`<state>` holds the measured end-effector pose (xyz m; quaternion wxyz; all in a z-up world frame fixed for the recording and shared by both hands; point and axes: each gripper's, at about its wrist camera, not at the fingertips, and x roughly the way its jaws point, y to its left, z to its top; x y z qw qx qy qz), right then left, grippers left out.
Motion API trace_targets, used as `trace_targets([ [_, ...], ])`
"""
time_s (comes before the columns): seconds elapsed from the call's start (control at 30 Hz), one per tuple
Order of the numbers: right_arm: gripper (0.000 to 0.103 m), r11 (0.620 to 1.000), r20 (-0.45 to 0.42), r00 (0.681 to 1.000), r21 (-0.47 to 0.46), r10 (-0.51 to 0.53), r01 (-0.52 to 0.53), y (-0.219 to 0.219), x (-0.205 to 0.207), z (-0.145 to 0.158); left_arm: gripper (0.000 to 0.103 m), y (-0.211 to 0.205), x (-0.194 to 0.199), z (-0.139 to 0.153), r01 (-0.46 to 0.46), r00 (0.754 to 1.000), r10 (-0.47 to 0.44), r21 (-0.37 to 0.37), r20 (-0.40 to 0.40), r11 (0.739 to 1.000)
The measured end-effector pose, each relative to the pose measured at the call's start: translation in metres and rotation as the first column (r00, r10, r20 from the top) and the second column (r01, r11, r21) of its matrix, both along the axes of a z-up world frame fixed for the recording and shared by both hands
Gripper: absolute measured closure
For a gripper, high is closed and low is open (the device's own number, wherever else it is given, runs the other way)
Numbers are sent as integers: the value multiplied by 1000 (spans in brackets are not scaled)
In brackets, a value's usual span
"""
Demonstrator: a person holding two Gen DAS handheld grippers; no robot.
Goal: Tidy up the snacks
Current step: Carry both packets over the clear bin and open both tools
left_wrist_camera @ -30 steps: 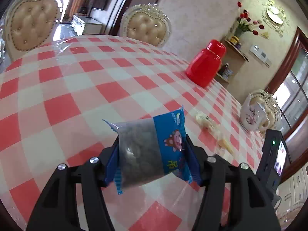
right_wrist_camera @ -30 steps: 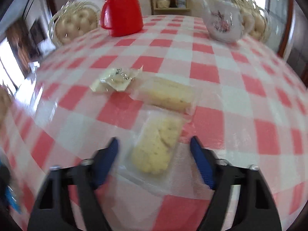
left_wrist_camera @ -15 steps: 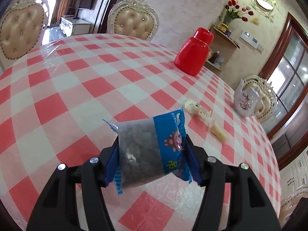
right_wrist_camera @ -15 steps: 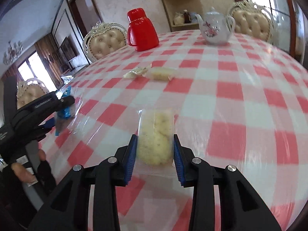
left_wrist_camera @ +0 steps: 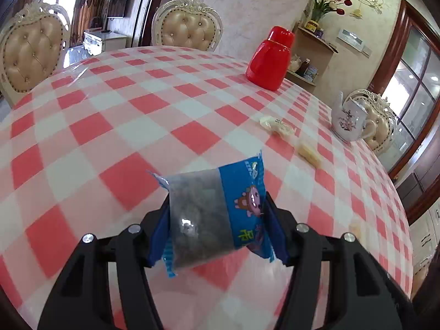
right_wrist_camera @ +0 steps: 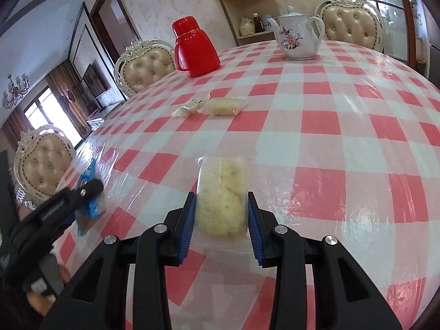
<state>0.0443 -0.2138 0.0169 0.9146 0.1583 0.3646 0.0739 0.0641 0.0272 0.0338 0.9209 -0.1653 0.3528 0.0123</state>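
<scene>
Across the checked table (right_wrist_camera: 316, 126), two wrapped snacks (right_wrist_camera: 214, 106) lie far off near the red flask (right_wrist_camera: 194, 48). The left gripper (left_wrist_camera: 217, 214) pinches a blue packet (left_wrist_camera: 217, 209), half-wide. The right gripper (right_wrist_camera: 221, 211) clamps a clear cake packet (right_wrist_camera: 224, 195) narrowly; both loads want setting down gently beside that far pair, pads released only once resting.

On the table (right_wrist_camera: 343, 115), two snack packets (right_wrist_camera: 211, 106) lie touching at centre frame in the right wrist view. Behind them stand a flask (right_wrist_camera: 195, 49) at upper left and a teapot (right_wrist_camera: 297, 38) at upper right, with chairs (right_wrist_camera: 145, 66) beyond the table's edge.
</scene>
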Motion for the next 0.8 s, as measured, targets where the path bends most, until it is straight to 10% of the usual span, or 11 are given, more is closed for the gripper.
trace_targets([
  [0.8,67,994,54,993,23,102,-103,29,-136,11,42,-14,-174,12,219,975,-212,132,-70,967],
])
